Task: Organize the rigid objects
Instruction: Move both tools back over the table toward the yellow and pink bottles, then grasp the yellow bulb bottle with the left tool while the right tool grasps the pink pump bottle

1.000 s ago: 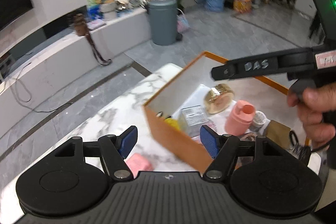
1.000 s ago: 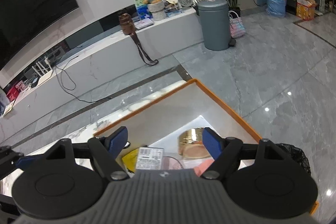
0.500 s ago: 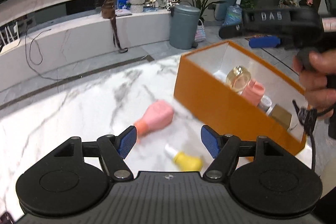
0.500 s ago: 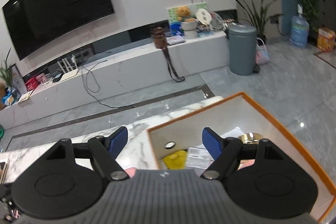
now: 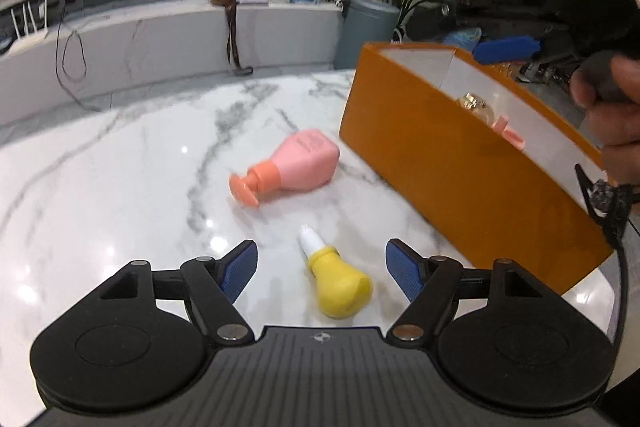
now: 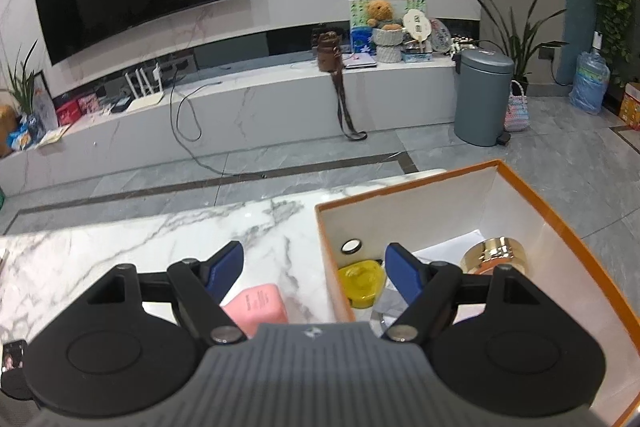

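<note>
A small yellow squeeze bottle (image 5: 340,277) with a white tip lies on the marble table (image 5: 120,179), between the widening jaws of my left gripper (image 5: 322,269); the pads do not touch it. Beyond it a pink bottle (image 5: 298,165) with an orange cap lies on its side, next to the orange box (image 5: 460,171). My right gripper (image 6: 314,269) hangs open and empty over the box's left wall (image 6: 334,279), with the pink bottle (image 6: 260,305) below its left finger. Inside the box are a gold jar (image 6: 498,255), a yellow item (image 6: 360,279) and papers.
A person's hand (image 5: 612,111) grips the right tool above the box, at the upper right of the left wrist view. The table's edge lies just beyond the box. Grey tiled floor, a grey bin (image 6: 482,95) and a low white ledge (image 6: 240,115) lie past it.
My left gripper has swung left off the box and sunk toward the table, bringing the pink and yellow bottles into view; its jaws stand wider. My right gripper has shifted left over the box's left wall.
</note>
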`<state>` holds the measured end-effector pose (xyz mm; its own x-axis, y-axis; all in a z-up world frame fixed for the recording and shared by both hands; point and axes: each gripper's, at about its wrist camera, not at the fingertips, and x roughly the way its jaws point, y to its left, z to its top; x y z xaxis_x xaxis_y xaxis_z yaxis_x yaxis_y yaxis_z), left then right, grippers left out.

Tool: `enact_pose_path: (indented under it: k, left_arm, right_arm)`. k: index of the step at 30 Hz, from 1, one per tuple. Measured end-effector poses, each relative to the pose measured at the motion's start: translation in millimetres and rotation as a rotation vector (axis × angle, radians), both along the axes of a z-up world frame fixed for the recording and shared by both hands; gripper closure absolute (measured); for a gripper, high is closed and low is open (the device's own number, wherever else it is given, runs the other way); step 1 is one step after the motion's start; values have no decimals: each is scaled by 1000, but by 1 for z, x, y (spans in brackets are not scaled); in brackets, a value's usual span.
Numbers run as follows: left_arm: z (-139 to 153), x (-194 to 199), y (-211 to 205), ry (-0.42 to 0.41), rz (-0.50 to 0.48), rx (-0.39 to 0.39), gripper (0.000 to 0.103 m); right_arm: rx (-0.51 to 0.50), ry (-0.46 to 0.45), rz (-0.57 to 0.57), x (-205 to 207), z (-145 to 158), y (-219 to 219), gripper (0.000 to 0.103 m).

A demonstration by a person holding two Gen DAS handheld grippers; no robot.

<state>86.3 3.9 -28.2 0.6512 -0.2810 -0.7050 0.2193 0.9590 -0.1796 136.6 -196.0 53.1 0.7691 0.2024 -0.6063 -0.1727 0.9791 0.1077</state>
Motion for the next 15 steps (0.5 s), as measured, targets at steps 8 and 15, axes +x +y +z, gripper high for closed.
enact_pose_path:
  k: [8, 15]
  left_arm:
    - [-31, 6, -12, 37, 5, 36, 19]
    - [-36, -4, -10, 17, -34, 76, 59]
  right_arm:
    - [-22, 18, 61, 6, -13, 22, 26]
    - [-37, 36, 99, 7, -23, 34, 26]
